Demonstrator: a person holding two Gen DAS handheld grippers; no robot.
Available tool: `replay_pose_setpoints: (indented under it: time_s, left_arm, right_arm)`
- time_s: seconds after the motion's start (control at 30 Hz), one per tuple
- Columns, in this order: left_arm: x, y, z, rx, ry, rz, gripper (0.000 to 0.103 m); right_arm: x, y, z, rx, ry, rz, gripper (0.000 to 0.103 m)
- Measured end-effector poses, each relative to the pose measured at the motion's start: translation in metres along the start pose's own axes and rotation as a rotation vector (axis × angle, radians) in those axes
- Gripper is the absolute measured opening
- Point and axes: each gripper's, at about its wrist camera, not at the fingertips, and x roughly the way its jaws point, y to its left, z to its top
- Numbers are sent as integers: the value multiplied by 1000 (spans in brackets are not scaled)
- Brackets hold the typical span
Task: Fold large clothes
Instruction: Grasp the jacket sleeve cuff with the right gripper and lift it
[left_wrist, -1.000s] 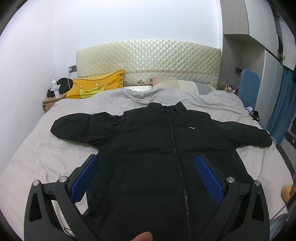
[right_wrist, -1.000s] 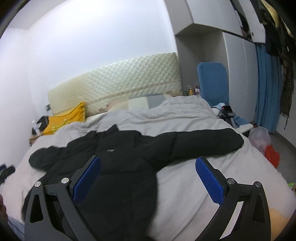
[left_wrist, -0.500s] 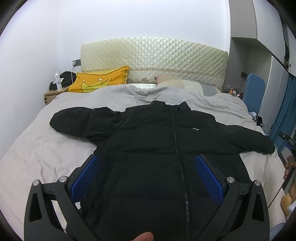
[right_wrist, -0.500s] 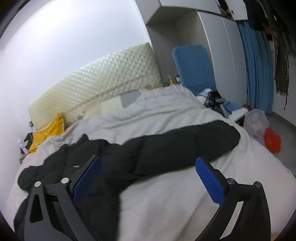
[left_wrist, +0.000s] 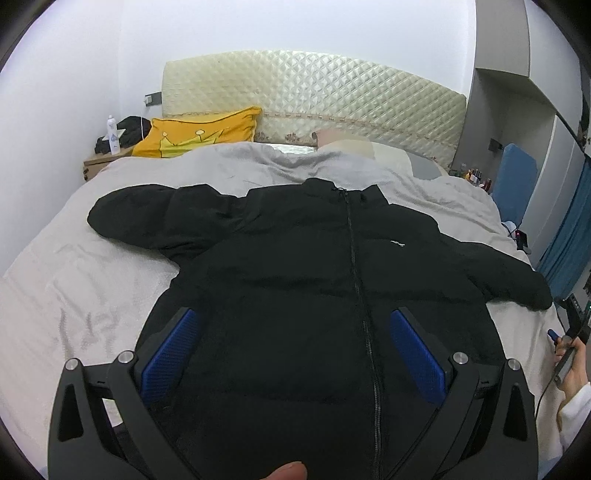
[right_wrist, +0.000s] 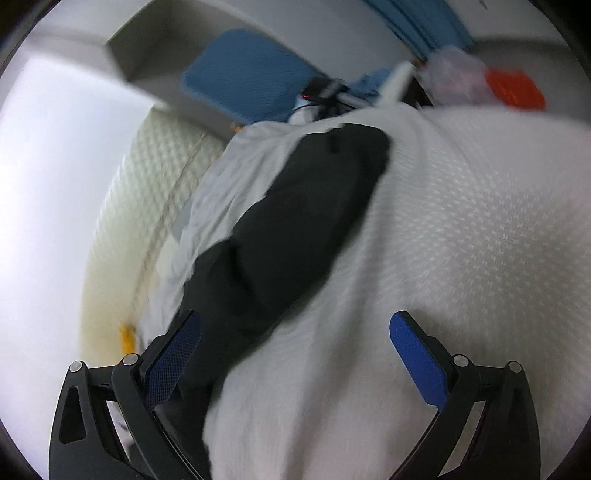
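Black jacket (left_wrist: 295, 280) spread flat on bed (left_wrist: 74, 288), zipped, nothing folded yet; left gripper (left_wrist: 295, 343) and right gripper (right_wrist: 295, 347) both spread apart, empty.

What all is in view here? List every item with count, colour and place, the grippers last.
Jacket: one, black, zipped, spread flat on the bed, sleeves out.
Bed cover: one, pale grey, under the jacket.
Headboard: one, cream, quilted, at the wall.
Cushion: one, yellow, at the head of the bed.
Bottle: one, white, on the bedside table.
Chair: one, blue, beside the bed.
Left gripper: one, black with blue pads, open over the jacket.
Right gripper: one, the same, open above a sleeve.
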Motion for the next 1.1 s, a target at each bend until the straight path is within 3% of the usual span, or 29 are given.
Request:
replay_pose_setpoints:
  time_s: [0.23,0.37,0.47,0.63,0.73,0.83,1.1]
  left_arm:
    - [32,-3,3,-10,16,26,103]
    - [50,-8,0,9,33,45,103]
    - [62,-13,-1,12,44,50,103]
    - [75,-22,0,28,52,60,103]
    - [82,-30,-6,44,91,38,103]
    - [82,-38,-9,79,103,44,103]
    - [51,-40,-1,107,50,42,103]
  right_arm:
    - [42,-6,42,3,-34,41,94]
    - [67,-12,68,-8,-77,0,85]
    - [82,-17,85,6,-102,1,70]
    - [96,-18,101,-30,-82,-18,27]
    - [103,-10,104,-101,-42,-62,13]
    - [95,5,107,-169,-56,-107,7]
    - [31,66,121,-259,-181,-130,5]
